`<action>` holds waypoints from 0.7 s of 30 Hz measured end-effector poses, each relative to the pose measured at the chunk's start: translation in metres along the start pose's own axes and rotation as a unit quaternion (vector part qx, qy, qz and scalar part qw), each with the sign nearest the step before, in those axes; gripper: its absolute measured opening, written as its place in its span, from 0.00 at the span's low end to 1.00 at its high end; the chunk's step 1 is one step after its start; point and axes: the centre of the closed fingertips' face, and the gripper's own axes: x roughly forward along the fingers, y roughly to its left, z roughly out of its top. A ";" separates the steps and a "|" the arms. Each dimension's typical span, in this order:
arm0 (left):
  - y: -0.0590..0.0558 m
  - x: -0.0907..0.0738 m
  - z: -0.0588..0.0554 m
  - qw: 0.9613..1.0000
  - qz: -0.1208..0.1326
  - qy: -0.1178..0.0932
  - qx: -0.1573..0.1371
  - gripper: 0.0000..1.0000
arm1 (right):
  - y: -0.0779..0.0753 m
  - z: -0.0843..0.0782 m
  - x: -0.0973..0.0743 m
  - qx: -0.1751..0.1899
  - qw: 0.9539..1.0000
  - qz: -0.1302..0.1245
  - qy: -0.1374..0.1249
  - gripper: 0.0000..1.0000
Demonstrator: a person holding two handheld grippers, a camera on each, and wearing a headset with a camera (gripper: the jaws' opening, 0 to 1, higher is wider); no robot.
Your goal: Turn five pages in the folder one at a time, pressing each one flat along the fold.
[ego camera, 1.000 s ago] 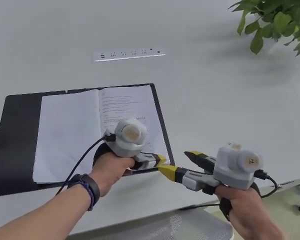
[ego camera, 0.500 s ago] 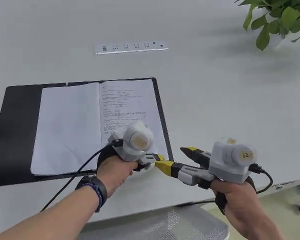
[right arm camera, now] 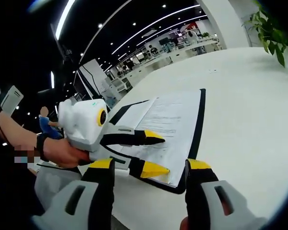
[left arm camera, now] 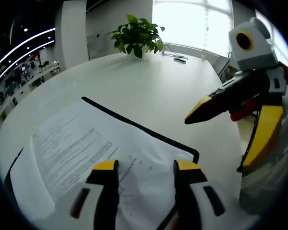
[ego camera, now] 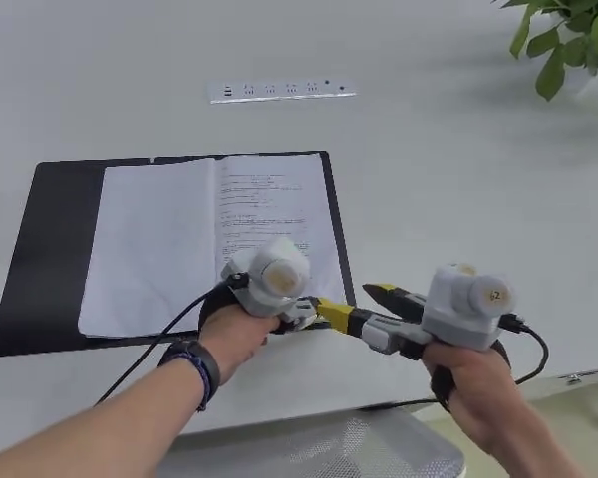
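Since the picture of a second ago the right gripper [ego camera: 346,299] has closed in from the right. Its jaws now lie just beside those of the left gripper [ego camera: 307,315], at the near right corner of the folder [ego camera: 55,249]. The folder's own shift in the head view we put down to the camera. Both grippers stand open. The left one's jaws are well apart, with the corner of the right page [ego camera: 279,219] between and under them in its own view. We see it gripping nothing, though we cannot tell whether the lower jaw touches the paper. The right one's jaws are spread about as wide and hold nothing, with the left gripper's tips showing between them in its own view. We judge that both are brought to this corner because it is the loose end of the sheet, farthest from the fold [ego camera: 216,239] and easiest to lift. One gripper can raise the corner while the other takes or steadies it. No page looks lifted yet. The folder lies open and flat on the table [ego camera: 458,199], near its front edge and left of centre before us. Its long axis runs left to right, and the fold runs away from us toward the power strip [ego camera: 282,91]. The print on the right page reads with its top at the far side, and the left page [ego camera: 149,249] looks blank.
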 end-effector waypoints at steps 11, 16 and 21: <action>0.007 0.001 0.001 1.000 0.010 -0.008 -0.006 0.35 | -0.016 0.004 0.037 0.013 1.000 0.017 0.016 0.56; 0.008 0.000 0.001 1.000 0.010 -0.009 -0.004 0.33 | -0.022 0.009 0.047 0.032 0.999 0.024 0.010 0.56; 0.008 0.000 0.001 1.000 0.011 -0.011 -0.006 0.33 | -0.027 0.010 0.051 0.036 0.999 0.024 0.014 0.55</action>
